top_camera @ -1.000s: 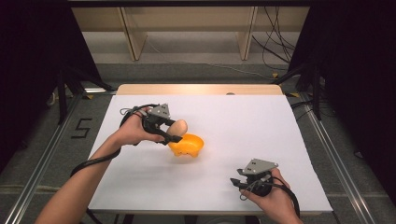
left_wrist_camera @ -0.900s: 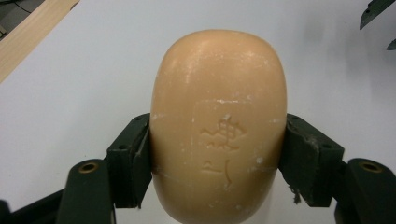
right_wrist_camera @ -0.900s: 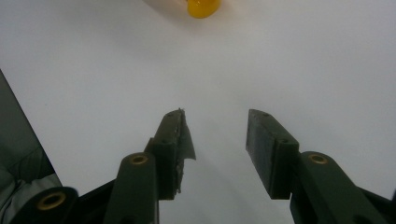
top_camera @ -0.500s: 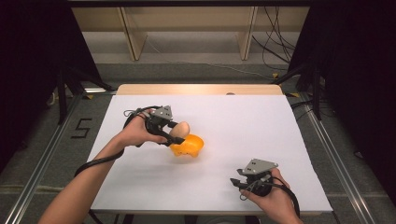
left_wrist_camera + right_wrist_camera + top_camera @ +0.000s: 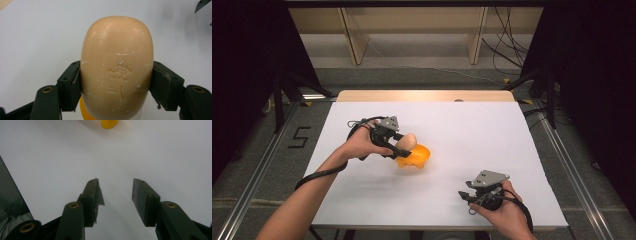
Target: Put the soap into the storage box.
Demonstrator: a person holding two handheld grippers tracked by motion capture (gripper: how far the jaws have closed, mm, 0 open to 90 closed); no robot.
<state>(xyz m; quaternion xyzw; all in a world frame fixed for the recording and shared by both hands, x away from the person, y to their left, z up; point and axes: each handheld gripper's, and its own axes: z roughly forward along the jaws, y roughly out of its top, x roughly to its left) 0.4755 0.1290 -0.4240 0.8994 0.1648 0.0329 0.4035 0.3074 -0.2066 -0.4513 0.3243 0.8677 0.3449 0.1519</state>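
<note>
A tan oval bar of soap (image 5: pixel 117 67) with stamped characters is clamped between the two black jaws of my left gripper (image 5: pixel 116 82). In the high view the soap (image 5: pixel 405 143) is held just over an orange dish (image 5: pixel 416 156) near the table's middle, with the left gripper (image 5: pixel 398 146) coming in from the left. A sliver of the orange dish (image 5: pixel 83 112) peeks out below the soap. My right gripper (image 5: pixel 466 196) rests near the front right of the table, open and empty (image 5: pixel 115 195). The orange dish (image 5: pixel 109 123) appears far ahead of it.
The white table top (image 5: pixel 482 135) has a wooden strip (image 5: pixel 427 96) along its far edge. Metal rails (image 5: pixel 257 170) run along both sides on the grey floor. Wooden shelving (image 5: pixel 412 30) and cables stand beyond the table.
My left gripper has carried the soap slightly toward the front, closer over the orange dish. The right gripper has not moved.
</note>
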